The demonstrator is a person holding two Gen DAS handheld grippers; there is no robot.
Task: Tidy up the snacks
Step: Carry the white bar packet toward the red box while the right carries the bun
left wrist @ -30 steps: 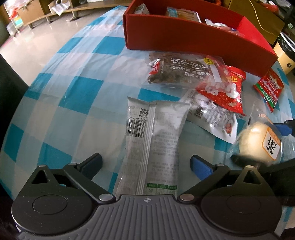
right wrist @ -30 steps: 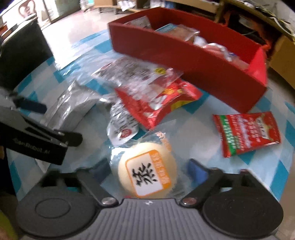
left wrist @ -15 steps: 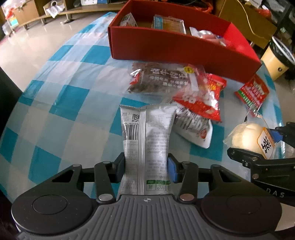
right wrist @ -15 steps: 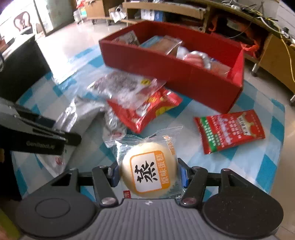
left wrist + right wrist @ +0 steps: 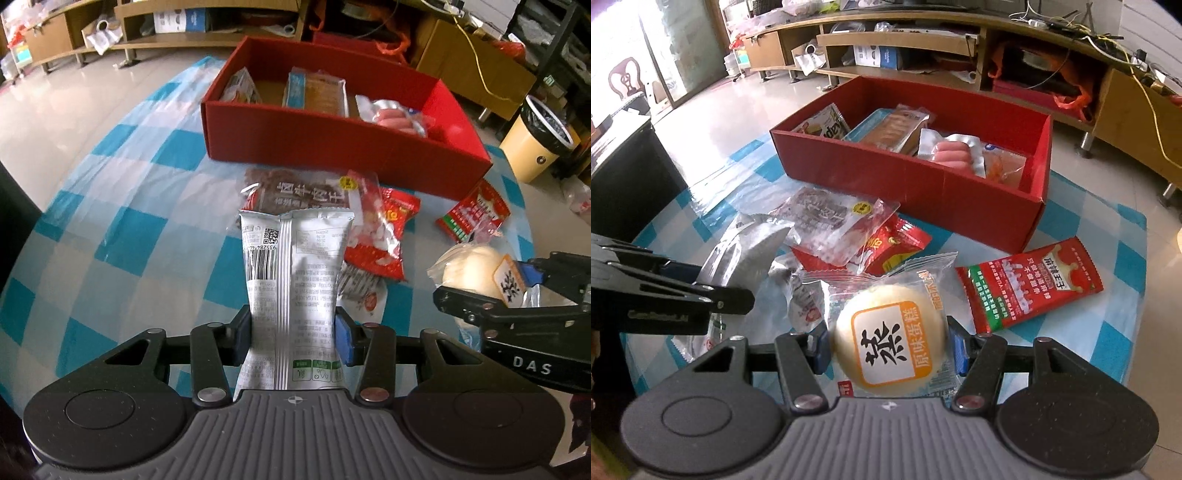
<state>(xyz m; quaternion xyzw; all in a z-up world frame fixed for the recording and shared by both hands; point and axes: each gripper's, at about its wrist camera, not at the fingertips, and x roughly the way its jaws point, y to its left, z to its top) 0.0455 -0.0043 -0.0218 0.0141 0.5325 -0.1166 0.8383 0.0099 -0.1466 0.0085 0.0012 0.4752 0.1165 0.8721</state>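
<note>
Grippers clamp two snacks above a blue-checked tablecloth (image 5: 122, 236).

The left gripper (image 5: 293, 334), its jaws just closed, pinches a silver snack packet (image 5: 295, 273) by its lower part; the packet stands upright between the blue pads. The right gripper (image 5: 888, 349), likewise just closed, holds a wrapped steamed cake (image 5: 890, 341) by its sides. Behind them a red box (image 5: 923, 184) holds several packets, while more snacks lie loose on the cloth just before it, a red sachet (image 5: 1030, 284) apart at the right.
</note>
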